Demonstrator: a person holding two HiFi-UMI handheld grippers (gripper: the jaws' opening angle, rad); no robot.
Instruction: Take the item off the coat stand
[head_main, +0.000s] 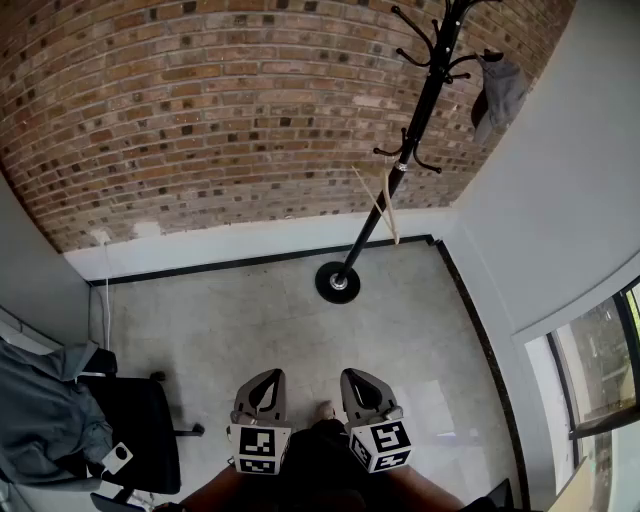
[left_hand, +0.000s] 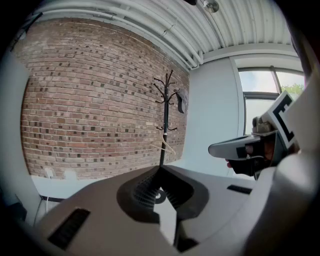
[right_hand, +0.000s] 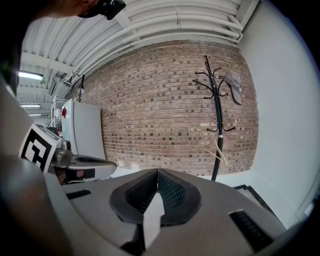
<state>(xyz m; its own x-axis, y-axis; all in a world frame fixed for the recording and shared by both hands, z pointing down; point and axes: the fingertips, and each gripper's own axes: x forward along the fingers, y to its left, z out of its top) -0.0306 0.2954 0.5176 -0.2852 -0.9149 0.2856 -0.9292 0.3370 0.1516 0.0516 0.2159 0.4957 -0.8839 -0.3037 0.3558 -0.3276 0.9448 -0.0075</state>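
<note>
Corner room, pale tiled floor (head_main: 260, 320), inspected from the person outward.

Nearest: left gripper (head_main: 267, 376) and right gripper (head_main: 356, 374) are held side by side low over the floor, both aimed toward the corner. In each gripper view the jaw tips meet, with nothing between them; both claws are fully closed and empty.

Left, beside the side wall: black office chair (head_main: 140, 430) with a grey jacket (head_main: 40, 410) draped over it.

Further out: black coat stand (head_main: 400, 170), its round base (head_main: 338, 282) on the floor near the corner. A pale wooden hanger (head_main: 385, 205) hangs from a lower hook.

Task item: a grey cap (head_main: 497, 92) hangs on an upper hook on the stand's right side, close to the white wall and well apart from both grippers.

Rear: brick wall (head_main: 200, 110) with a white skirting band; window (head_main: 600, 370) at the right.
</note>
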